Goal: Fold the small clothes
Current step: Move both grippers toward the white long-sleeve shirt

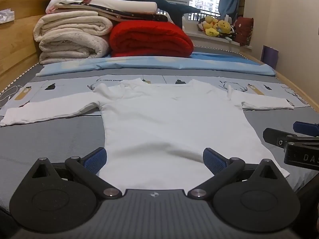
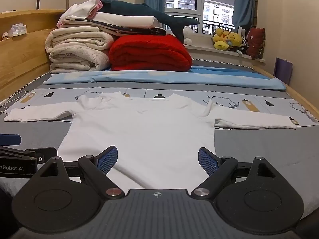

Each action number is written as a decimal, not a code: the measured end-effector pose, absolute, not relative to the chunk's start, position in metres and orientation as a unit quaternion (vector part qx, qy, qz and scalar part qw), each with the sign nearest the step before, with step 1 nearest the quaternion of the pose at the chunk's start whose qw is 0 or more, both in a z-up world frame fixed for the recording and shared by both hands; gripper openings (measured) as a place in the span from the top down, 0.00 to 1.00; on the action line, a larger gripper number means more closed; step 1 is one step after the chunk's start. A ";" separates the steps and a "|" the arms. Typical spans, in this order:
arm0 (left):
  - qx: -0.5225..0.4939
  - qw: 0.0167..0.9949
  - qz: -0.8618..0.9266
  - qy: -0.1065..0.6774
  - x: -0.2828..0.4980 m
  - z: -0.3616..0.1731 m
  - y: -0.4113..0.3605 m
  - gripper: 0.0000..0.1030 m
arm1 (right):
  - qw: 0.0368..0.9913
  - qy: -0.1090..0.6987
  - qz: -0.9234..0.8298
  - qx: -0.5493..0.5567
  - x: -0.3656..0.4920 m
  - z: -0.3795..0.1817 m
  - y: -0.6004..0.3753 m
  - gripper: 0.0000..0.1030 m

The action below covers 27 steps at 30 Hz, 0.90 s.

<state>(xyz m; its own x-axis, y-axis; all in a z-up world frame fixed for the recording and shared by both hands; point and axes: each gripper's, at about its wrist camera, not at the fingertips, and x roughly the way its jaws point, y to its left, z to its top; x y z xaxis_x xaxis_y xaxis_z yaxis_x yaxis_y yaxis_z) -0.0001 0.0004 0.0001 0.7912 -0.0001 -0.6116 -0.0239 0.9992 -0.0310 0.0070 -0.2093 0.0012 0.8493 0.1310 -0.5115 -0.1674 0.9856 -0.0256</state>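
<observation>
A small white long-sleeved shirt (image 1: 169, 123) lies flat on the bed, sleeves spread left and right, hem toward me; it also shows in the right wrist view (image 2: 143, 131). My left gripper (image 1: 154, 160) is open, its blue pads over the hem's left part. My right gripper (image 2: 157, 160) is open over the hem's right part. Neither holds cloth. The right gripper shows at the right edge of the left wrist view (image 1: 299, 139), and the left gripper shows at the left edge of the right wrist view (image 2: 18, 157).
Folded cream blankets (image 1: 71, 37) and a red blanket (image 1: 149, 39) are stacked at the bed's far end, with more folded cloth and a dark plush shark on top. A wooden bed frame (image 1: 16, 45) runs along the left. Plush toys (image 1: 217, 26) sit on the windowsill.
</observation>
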 end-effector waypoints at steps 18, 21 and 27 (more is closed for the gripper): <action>-0.014 0.949 0.007 0.314 0.001 -0.008 -0.005 0.00 | 0.961 0.263 0.081 -0.037 0.008 0.001 -0.208 0.20; -0.015 0.950 0.007 0.311 0.000 -0.006 -0.002 0.00 | 0.961 0.263 0.081 -0.037 0.008 0.001 -0.208 0.21; -0.017 0.950 0.007 0.313 0.000 -0.003 -0.002 0.00 | 0.961 0.262 0.084 -0.038 0.007 0.001 -0.207 0.22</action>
<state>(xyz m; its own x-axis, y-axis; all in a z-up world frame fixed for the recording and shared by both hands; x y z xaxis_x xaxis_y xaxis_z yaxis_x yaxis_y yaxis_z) 0.0002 -0.0015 -0.0028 0.8042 0.0022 -0.5944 -0.0238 0.9993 -0.0285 0.0068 -0.2071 0.0006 0.8487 0.1409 -0.5097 -0.1807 0.9831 -0.0291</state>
